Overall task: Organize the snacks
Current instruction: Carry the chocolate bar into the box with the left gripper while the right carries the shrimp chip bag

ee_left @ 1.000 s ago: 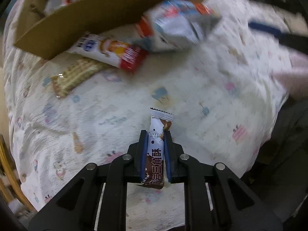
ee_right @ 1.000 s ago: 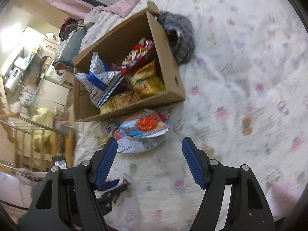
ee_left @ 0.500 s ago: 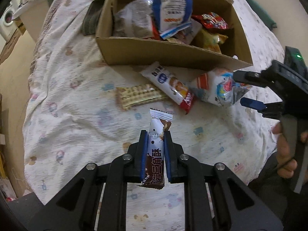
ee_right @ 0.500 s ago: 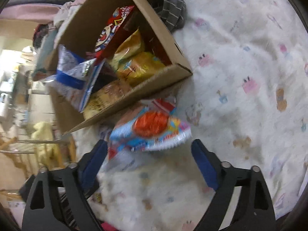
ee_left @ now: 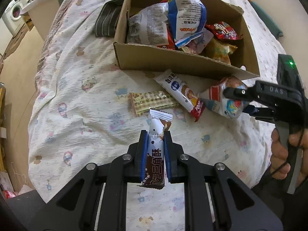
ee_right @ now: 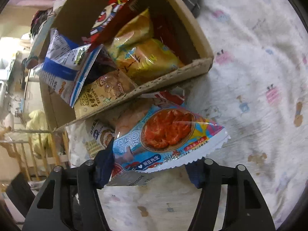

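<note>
My left gripper (ee_left: pixel 155 134) is shut on a white-and-brown wafer bar (ee_left: pixel 156 150), held above the bed in front of a cardboard box (ee_left: pixel 173 61) full of snack bags. My right gripper (ee_right: pixel 150 165) is open, its jaws on either side of a blue-and-red puffed snack bag (ee_right: pixel 167 134) lying just in front of the box (ee_right: pixel 173 75). The right gripper (ee_left: pixel 238 100) shows in the left wrist view, around that bag (ee_left: pixel 225 100). A white biscuit pack (ee_left: pixel 179 92) and a checked bar (ee_left: pixel 152 102) lie on the sheet.
The bed has a wrinkled printed sheet (ee_left: pixel 77 96). A striped dark cloth (ee_left: pixel 107 21) lies beside the box's far-left corner. A washing machine (ee_left: pixel 13 17) and floor are off the bed's left edge. Wooden railing (ee_right: pixel 38 150) stands beyond the bed.
My right gripper has moved forward until its open jaws straddle the puffed snack bag. My left gripper, still holding the bar, has drawn back and risen, bringing the box into fuller view.
</note>
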